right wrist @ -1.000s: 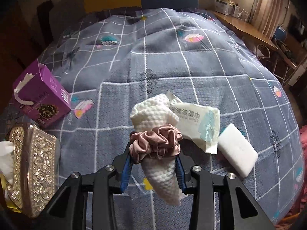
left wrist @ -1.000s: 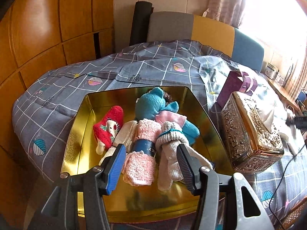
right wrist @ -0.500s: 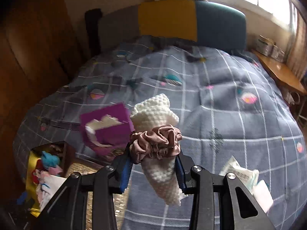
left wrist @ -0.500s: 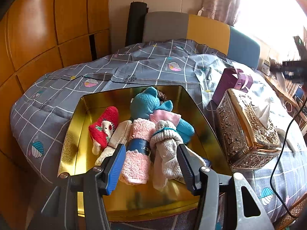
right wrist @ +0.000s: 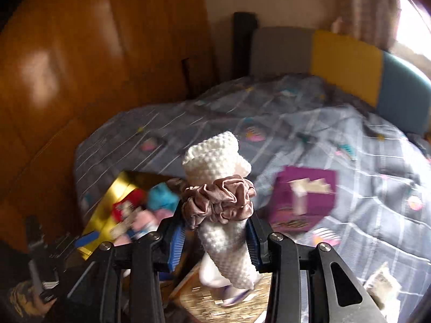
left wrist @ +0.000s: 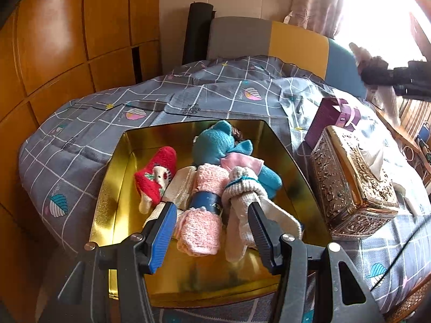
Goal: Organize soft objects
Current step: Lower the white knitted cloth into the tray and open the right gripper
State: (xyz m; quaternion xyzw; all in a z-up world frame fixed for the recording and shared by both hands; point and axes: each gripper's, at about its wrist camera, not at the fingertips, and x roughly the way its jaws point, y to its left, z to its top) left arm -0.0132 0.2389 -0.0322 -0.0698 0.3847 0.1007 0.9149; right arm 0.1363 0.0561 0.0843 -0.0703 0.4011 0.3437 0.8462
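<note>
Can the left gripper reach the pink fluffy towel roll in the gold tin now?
Probably yes: the left gripper hangs over the gold tin with jaws open, and the pink fluffy towel roll lies uncovered between them.

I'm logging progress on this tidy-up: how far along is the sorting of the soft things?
Mostly done: the gold tin already holds several bundles, among them a red sock, a blue roll and a pink towel roll. In hand: the right gripper clamps a white rolled cloth with a scrunchie around it. That roll is not yet in the tin. The left gripper hovers open over it.
</note>
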